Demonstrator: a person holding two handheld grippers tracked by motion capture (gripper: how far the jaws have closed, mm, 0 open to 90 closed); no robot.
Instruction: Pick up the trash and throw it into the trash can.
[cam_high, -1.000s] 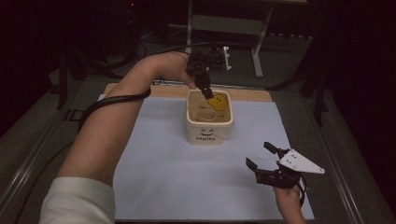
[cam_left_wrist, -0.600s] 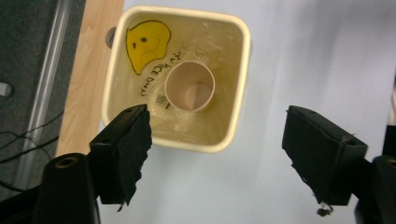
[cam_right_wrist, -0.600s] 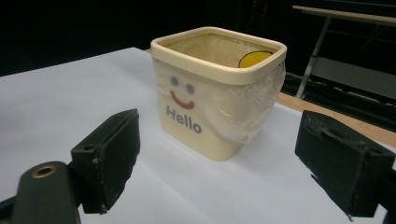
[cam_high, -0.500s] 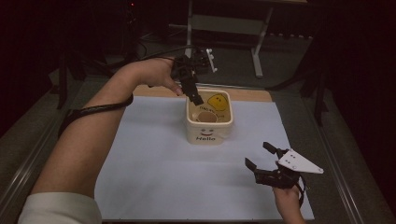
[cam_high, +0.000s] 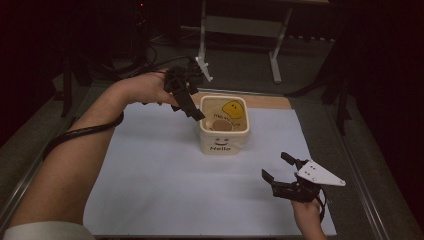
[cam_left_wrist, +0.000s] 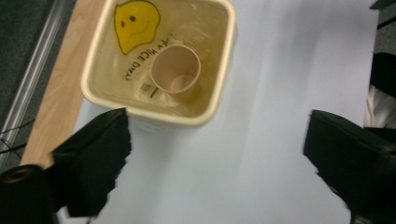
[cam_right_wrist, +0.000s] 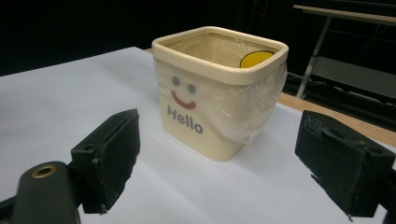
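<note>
A cream square bin with a smiley face and "Hello" on its front stands on the white sheet. A clear bag with a yellow smiley lines it. A brown paper cup lies inside, also seen from above. My left gripper hovers just left of the bin's rim. Its jaws have just been opening and nothing is between them. My right gripper rests open near the front right, facing the bin, with nothing between its pads.
The white sheet covers most of the table. A wooden strip runs along the far edge. The left gripper's black cable trails along the forearm. A grey metal stand is behind the table.
My left gripper has drawn back from over the bin to its left side and its jaws have spread. The cup stays in the bin. The right gripper has kept still.
</note>
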